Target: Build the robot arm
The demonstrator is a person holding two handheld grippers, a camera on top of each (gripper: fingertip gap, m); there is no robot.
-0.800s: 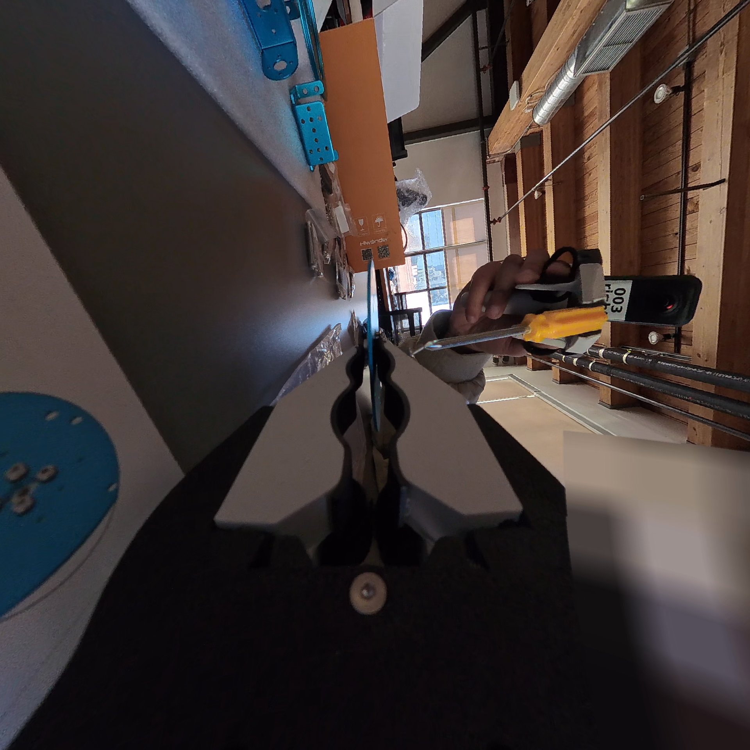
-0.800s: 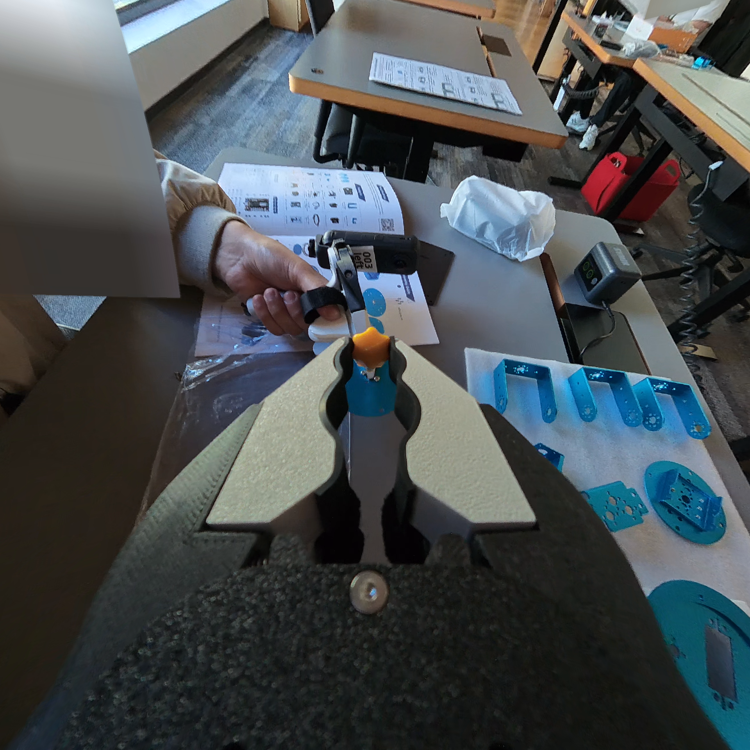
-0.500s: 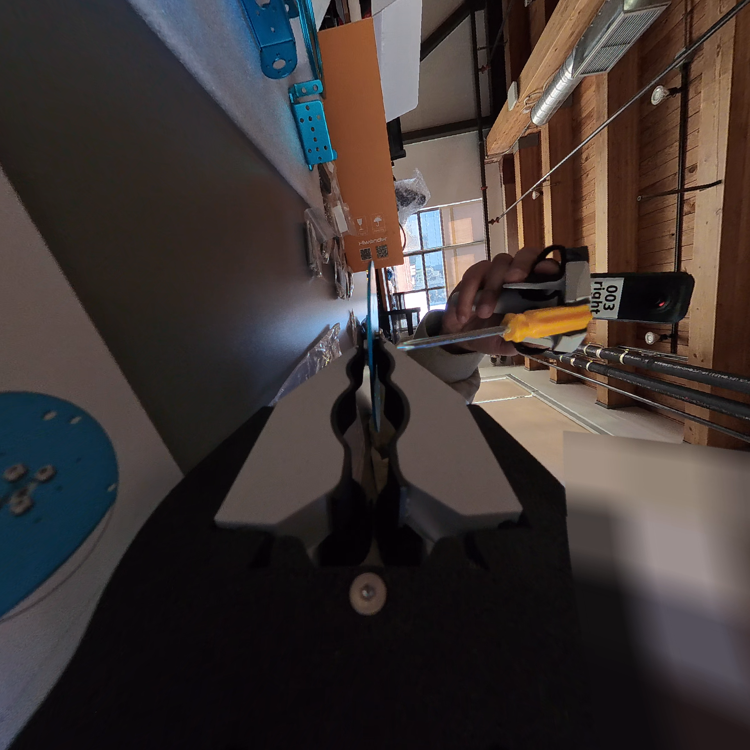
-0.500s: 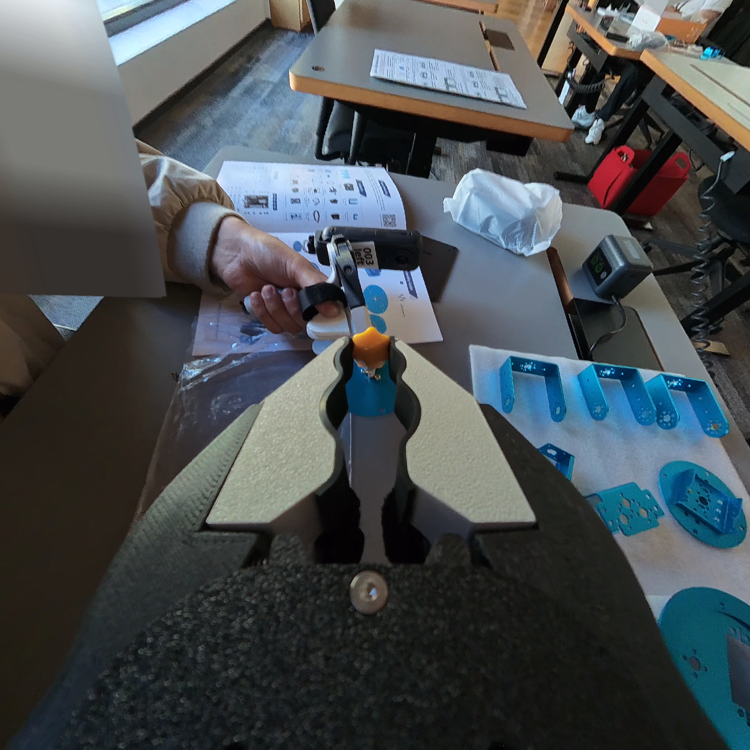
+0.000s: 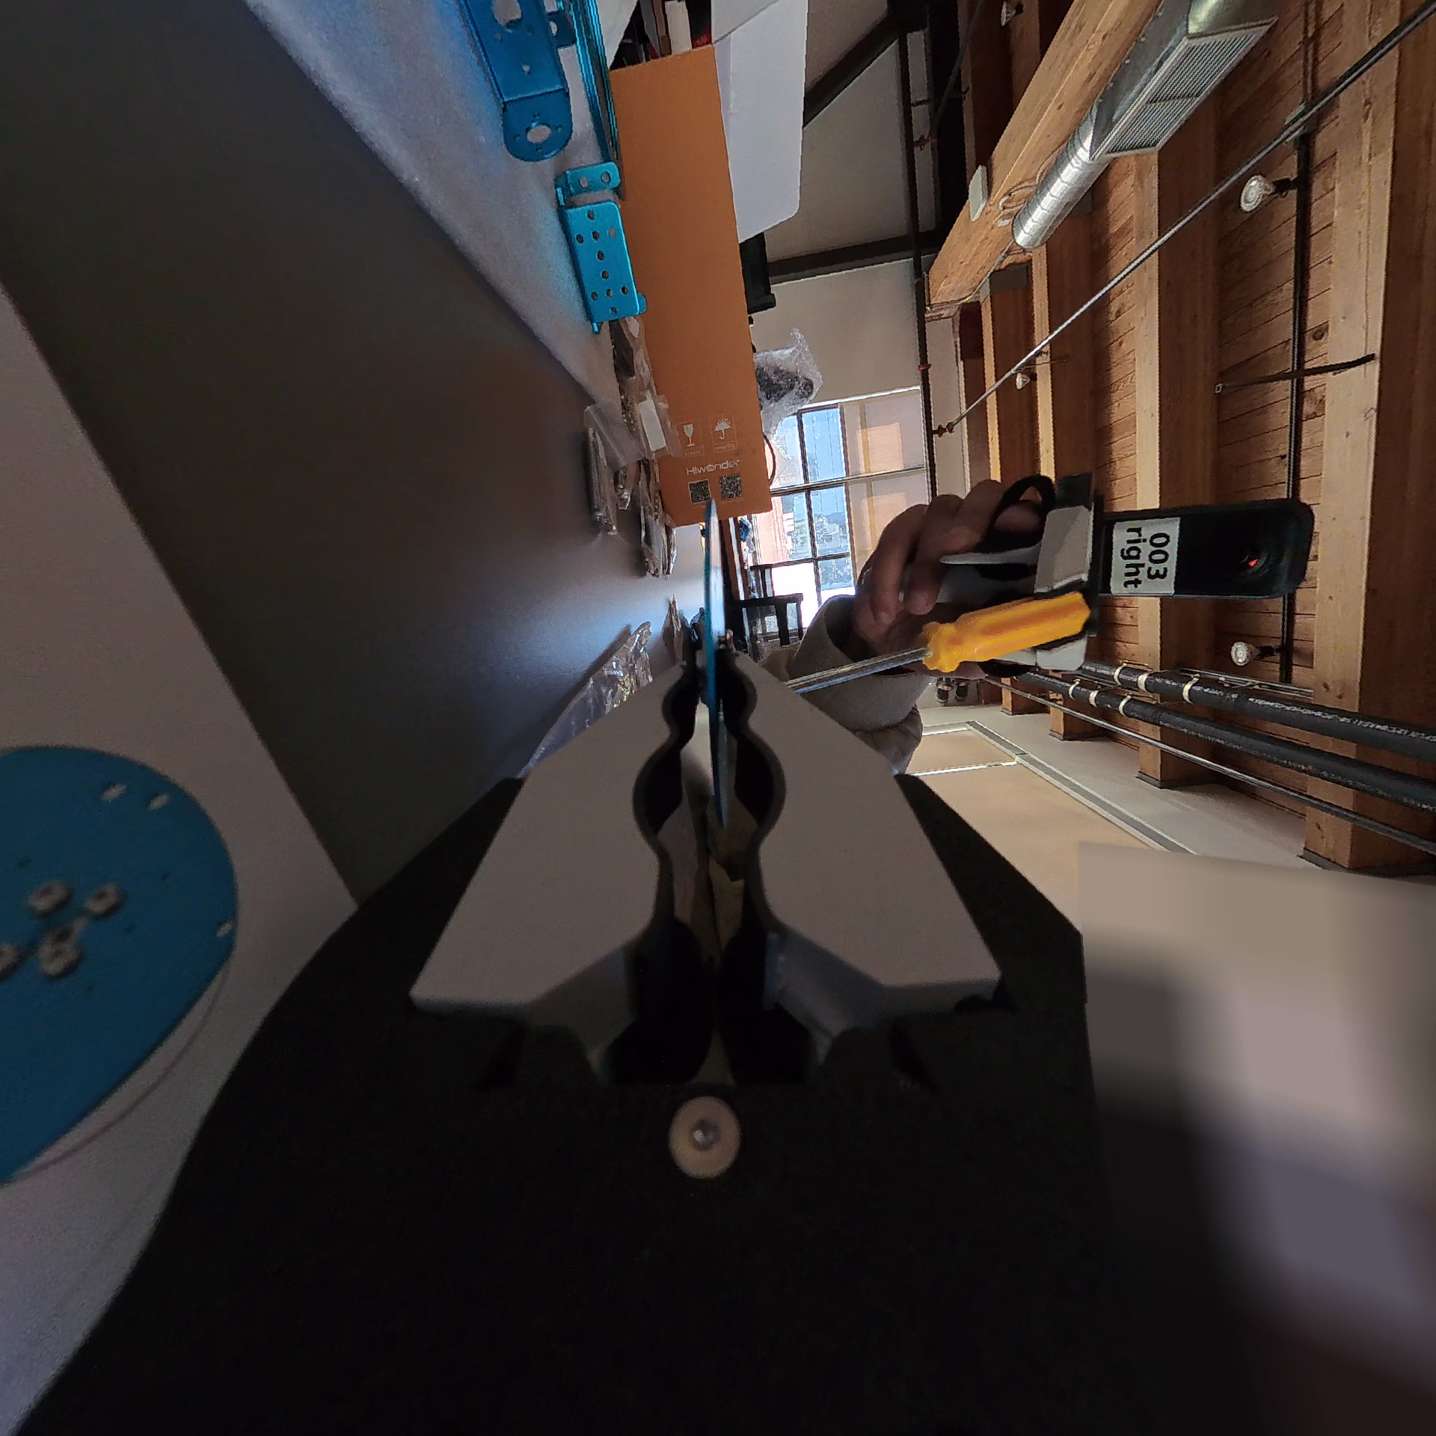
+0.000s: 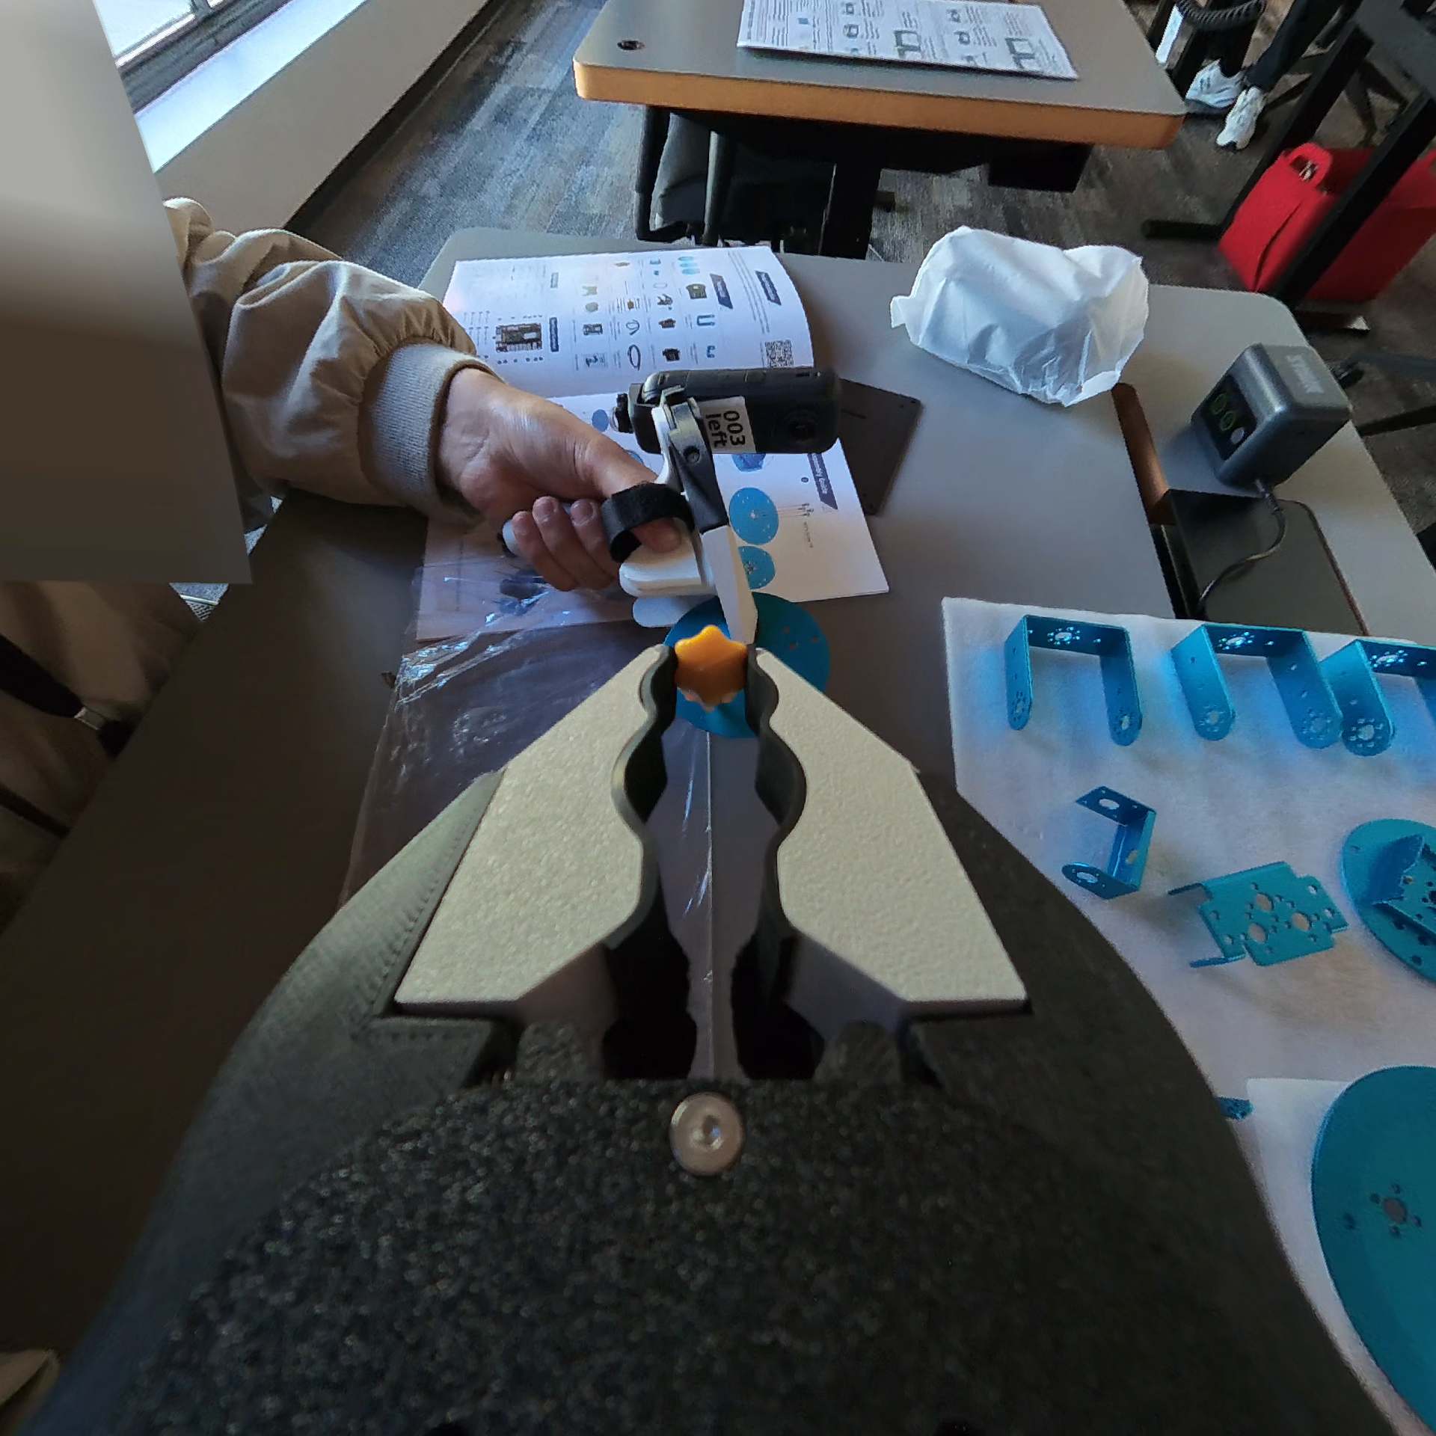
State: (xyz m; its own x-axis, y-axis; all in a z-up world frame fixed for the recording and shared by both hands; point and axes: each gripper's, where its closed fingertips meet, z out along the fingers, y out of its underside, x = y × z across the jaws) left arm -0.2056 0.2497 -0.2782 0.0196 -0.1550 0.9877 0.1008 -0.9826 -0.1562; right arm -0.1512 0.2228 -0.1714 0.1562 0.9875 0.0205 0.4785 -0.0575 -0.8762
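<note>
My left gripper (image 5: 713,668) is shut on a thin blue metal disc (image 5: 711,575), seen edge-on in its own view. In the right wrist view this disc (image 6: 792,645) faces me, and the left gripper (image 6: 738,614) pinches its upper edge above the table. My right gripper (image 6: 709,660) is shut on the orange handle of a screwdriver (image 6: 709,667) that points at the disc. In the left wrist view the right gripper (image 5: 1061,614) holds the screwdriver (image 5: 1002,633) level, and its steel shaft (image 5: 847,670) reaches towards the disc; my finger hides the tip.
A white foam sheet (image 6: 1243,808) at the right holds several blue brackets (image 6: 1072,676) and a large blue plate (image 6: 1375,1212). An open booklet (image 6: 622,318), a white plastic bag (image 6: 1026,318) and a grey charger (image 6: 1266,412) lie farther back. An orange box (image 5: 684,256) stands on the table. About 12 centimeters separates my left fingertips from my right. To reach the grey charger (image 6: 1266,412) in a straight line is about 40 centimeters for my left fingers, about 45 centimeters for my right.
The right gripper has carried the screwdriver closer to the disc, so its tip now slips behind my left finger. The left gripper has kept hold of the disc and barely moved.
</note>
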